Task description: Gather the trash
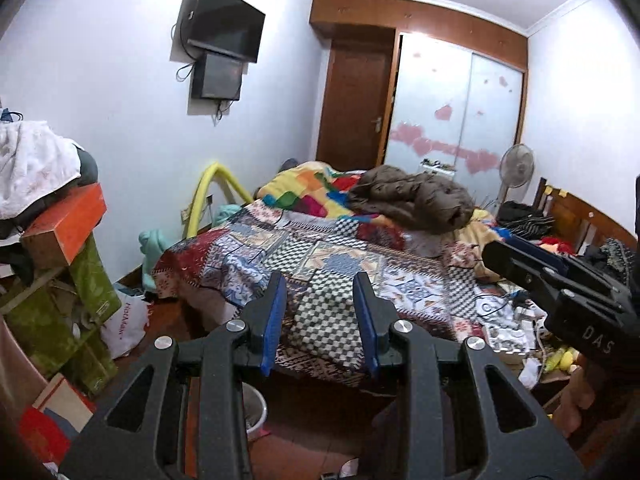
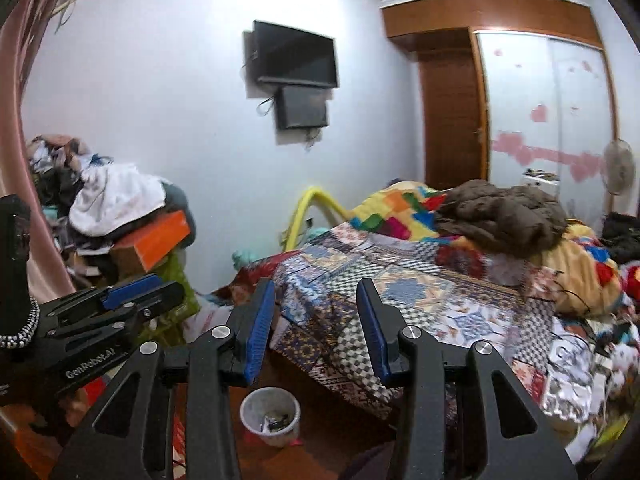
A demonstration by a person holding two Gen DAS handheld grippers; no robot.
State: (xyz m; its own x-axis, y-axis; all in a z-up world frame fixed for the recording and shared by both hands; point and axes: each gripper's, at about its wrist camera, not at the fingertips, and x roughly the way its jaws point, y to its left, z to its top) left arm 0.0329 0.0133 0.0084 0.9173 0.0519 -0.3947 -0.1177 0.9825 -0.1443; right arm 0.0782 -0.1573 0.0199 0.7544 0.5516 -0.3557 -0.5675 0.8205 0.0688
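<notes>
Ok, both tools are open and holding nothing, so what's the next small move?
Probably swing the right tool right and down toward the litter on the bed's near edge. Both tools, left included, hover empty over the quilt, and the bin waits on the floor below.

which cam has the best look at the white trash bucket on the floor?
Right wrist. The white bucket sits in full view between and below the open right gripper, with its rim and bits of trash inside showing. In the left wrist view only a sliver of its rim peeks out behind the open left gripper.
</notes>
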